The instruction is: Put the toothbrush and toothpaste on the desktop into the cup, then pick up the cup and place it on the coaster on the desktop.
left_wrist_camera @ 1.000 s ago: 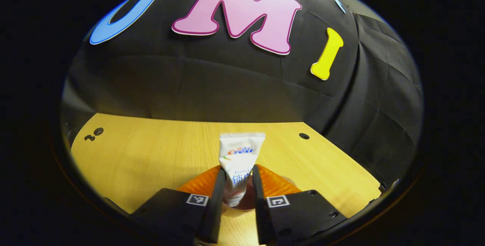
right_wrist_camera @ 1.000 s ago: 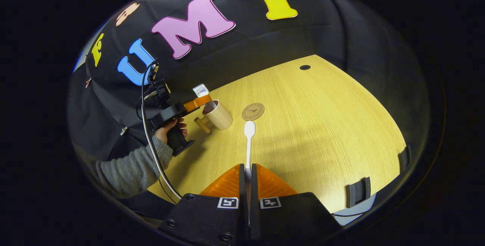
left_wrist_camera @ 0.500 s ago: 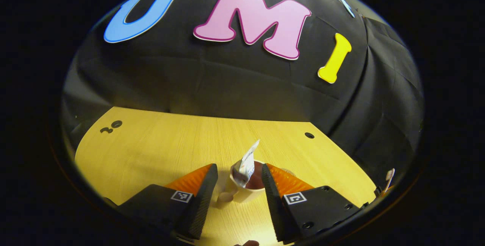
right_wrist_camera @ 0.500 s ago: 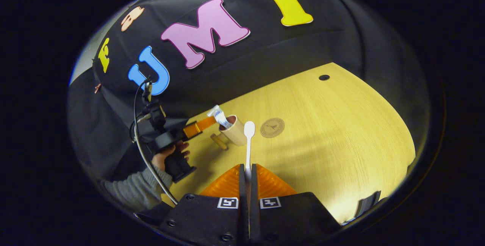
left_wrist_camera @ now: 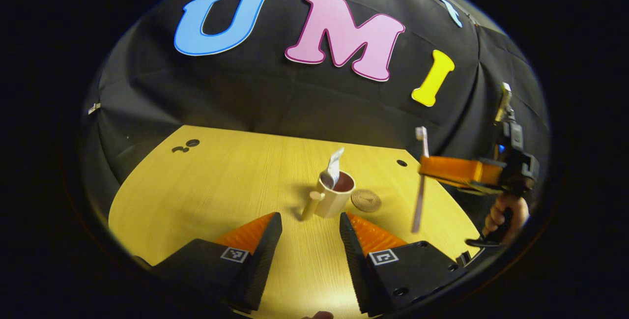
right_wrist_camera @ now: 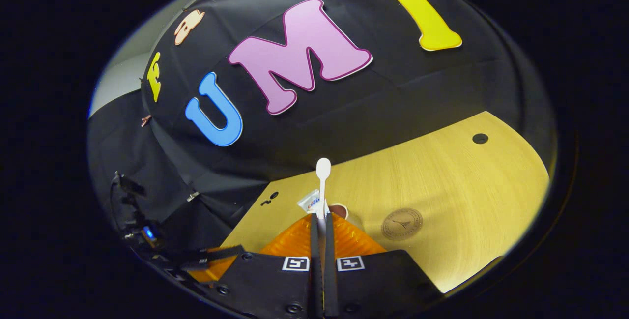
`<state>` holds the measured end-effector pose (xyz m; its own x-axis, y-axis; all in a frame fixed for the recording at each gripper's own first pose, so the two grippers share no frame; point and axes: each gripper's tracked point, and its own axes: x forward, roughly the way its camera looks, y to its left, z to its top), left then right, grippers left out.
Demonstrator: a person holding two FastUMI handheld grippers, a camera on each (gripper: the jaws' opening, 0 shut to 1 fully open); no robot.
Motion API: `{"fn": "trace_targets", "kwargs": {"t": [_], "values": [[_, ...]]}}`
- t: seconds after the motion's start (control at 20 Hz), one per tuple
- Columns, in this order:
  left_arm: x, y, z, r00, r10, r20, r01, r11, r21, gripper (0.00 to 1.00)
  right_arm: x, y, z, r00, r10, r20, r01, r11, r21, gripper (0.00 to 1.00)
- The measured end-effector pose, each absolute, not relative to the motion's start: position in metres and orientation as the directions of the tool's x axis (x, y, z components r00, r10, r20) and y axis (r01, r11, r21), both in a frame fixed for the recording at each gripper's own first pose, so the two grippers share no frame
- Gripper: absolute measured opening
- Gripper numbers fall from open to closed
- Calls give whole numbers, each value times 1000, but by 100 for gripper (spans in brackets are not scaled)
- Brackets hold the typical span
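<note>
A beige cup [left_wrist_camera: 336, 200] with a wooden handle stands on the desktop, and the white toothpaste tube [left_wrist_camera: 335, 165] leans inside it. Just right of the cup lies the round wooden coaster [left_wrist_camera: 366, 200]. My left gripper [left_wrist_camera: 309, 217] is open and holds nothing, a short way back from the cup. My right gripper [left_wrist_camera: 428, 170] hangs to the right of the cup, shut on the white toothbrush [left_wrist_camera: 419, 181], which stands upright. In the right gripper view the toothbrush [right_wrist_camera: 323, 186] sticks up from my right gripper [right_wrist_camera: 319, 217], with the cup [right_wrist_camera: 340, 209], the tube [right_wrist_camera: 308, 201] and the coaster [right_wrist_camera: 402, 223] below.
The yellow wooden desktop [left_wrist_camera: 221, 186] has small cable holes near its far corners. A hand [left_wrist_camera: 501, 211] holds the right gripper's grip at the right edge. The left gripper [right_wrist_camera: 211, 260] shows low at the left of the right gripper view.
My left gripper opened, left the toothpaste in the cup and drew back. My right gripper carried the toothbrush up and over towards the cup.
</note>
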<state>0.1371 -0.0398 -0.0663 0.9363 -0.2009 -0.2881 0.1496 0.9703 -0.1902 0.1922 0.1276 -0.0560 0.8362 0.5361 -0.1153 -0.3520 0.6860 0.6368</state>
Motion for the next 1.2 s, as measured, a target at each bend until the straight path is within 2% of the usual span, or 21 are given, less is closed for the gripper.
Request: {"fn": "trace_targets", "kwargs": {"t": [0.35,0.55,0.9,1.2], "values": [[73,-38,-68,931,-180,-318,107,967,-232,74,276,154,-35,863,503,-42,-358,668,653,5],[58,-25,-70,935,-124,-333,47,972,-230,74,305,168,-52,867,496,-56,-342,672,657,5],[34,-10,-82,927,-33,-374,-47,978,-203,74,321,192,-95,857,504,-110,-353,729,587,5],[23,-10,-81,926,6,-378,-92,973,-210,74,317,197,-104,847,519,-118,-387,753,533,7]]}}
